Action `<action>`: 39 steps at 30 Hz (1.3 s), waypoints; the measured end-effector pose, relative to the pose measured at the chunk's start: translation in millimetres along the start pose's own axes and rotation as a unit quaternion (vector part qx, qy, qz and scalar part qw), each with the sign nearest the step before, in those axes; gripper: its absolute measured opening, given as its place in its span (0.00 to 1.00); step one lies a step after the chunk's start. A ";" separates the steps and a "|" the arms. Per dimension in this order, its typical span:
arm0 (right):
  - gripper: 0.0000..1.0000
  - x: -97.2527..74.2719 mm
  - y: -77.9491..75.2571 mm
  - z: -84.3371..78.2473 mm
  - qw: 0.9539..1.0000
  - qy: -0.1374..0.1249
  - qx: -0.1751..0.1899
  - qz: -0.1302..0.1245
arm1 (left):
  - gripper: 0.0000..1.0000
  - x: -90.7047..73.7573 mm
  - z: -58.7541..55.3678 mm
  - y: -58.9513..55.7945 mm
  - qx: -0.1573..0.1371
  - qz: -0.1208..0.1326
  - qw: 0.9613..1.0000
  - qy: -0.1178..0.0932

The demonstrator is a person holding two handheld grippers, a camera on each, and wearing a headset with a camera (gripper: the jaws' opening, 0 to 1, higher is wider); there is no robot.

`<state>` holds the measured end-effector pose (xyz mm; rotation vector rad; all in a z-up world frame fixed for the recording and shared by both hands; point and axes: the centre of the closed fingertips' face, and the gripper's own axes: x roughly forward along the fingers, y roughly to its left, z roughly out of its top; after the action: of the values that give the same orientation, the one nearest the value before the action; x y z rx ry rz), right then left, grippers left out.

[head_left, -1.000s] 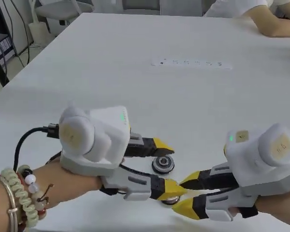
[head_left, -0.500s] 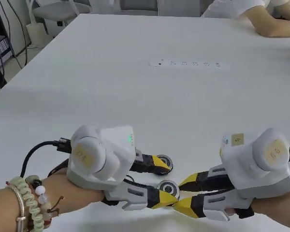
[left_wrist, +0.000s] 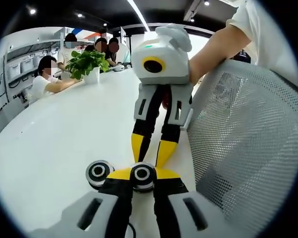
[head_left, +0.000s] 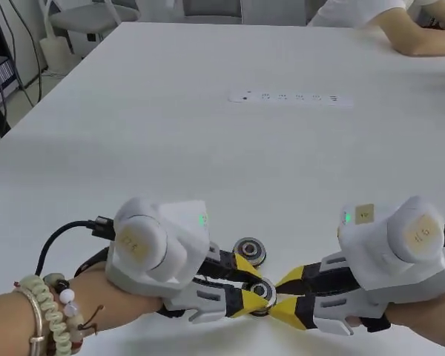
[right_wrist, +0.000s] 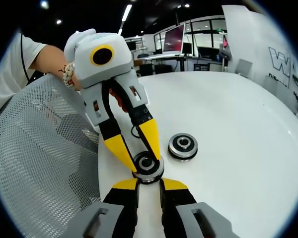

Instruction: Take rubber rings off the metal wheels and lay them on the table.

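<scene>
1. Held fast in the left gripper, lower centre of the head view: small silver metal wheel, black rubber ring not yet off, near the white table edge.
2. Barely parted, tips at its rim: yellow-tipped right gripper.
3. Next, probably: pinch the ring, peel, lay down.

Two metal wheels on the counter: far wheel, near wheel. Two grippers: left gripper, right gripper. One pale strip, possibly a power strip
</scene>
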<state>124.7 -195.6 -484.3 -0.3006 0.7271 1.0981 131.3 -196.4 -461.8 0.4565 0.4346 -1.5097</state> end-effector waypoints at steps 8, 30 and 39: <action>0.07 -0.8 0.0 -1.6 1.000 0.006 -0.007 0.003 | 0.08 -1.5 -0.1 1.1 -0.001 0.001 1.000 0.001; 0.00 -14.5 -17.5 -0.6 0.987 -0.012 0.160 -0.002 | 0.07 1.0 1.2 -0.5 -0.001 0.001 1.000 0.001; 0.00 -14.2 -15.7 -1.9 0.983 -0.003 0.183 0.007 | 0.07 3.7 2.1 -1.1 0.006 0.003 1.000 0.002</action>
<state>134.3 -213.5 -478.1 0.0212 0.9099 0.9561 130.2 -200.6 -462.0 0.4705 0.4274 -1.5075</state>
